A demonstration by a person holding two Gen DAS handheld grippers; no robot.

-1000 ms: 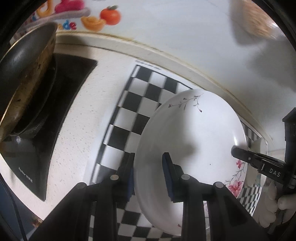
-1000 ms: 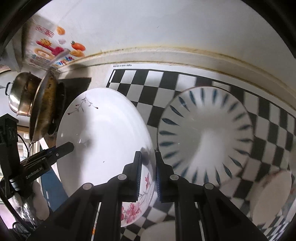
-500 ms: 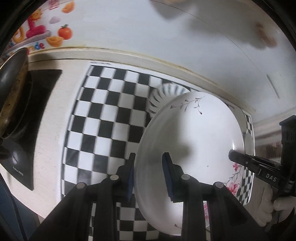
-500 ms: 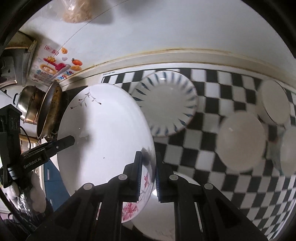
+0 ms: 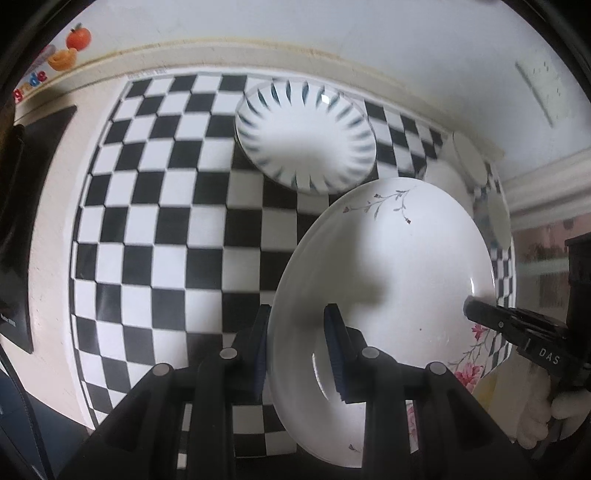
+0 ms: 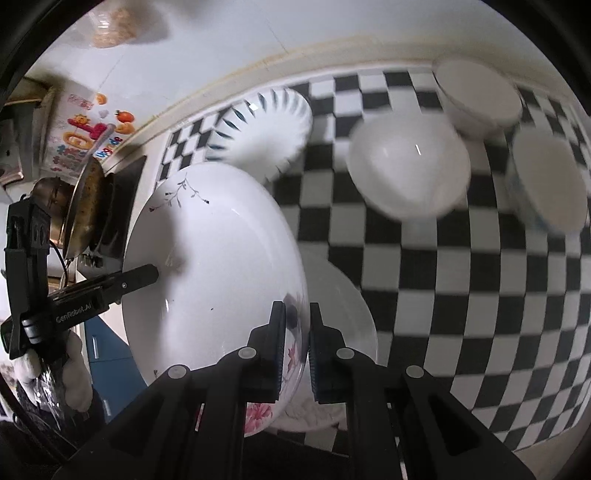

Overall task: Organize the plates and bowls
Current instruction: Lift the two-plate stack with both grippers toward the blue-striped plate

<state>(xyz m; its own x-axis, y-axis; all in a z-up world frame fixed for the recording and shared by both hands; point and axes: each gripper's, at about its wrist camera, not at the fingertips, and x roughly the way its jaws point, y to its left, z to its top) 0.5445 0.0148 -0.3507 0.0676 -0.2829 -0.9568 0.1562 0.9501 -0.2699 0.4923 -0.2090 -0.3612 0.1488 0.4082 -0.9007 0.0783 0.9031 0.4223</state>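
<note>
Now both grippers, left (image 5: pixel 297 343) and right (image 6: pixel 295 345), fingers pinching opposite rims of floral plate (image 5: pixel 399 266) above checkered mat (image 5: pixel 155 221)

Your checkered mat (image 5: pixel 155 236) covers the pale counter (image 5: pixel 55 229), running up to the white wall (image 6: pixel 229 33). At the far left sits a black cooktop (image 6: pixel 123 192) with a worn pan (image 6: pixel 83 206) tilted on it, a metal pot (image 6: pixel 46 192) just beyond. A cartoon fruit sticker (image 6: pixel 85 129) brightens the wall there.

Two wrist fisheyes, looking steeply down over their own fingers.
Both sit close above the black-and-white checkered mat (image 5: pixel 155 236), sharing the white flower-painted plate (image 5: pixel 399 258) (image 6: pixel 221 258) and blue-striped dish (image 5: pixel 306 136) (image 6: pixel 266 125).
</note>
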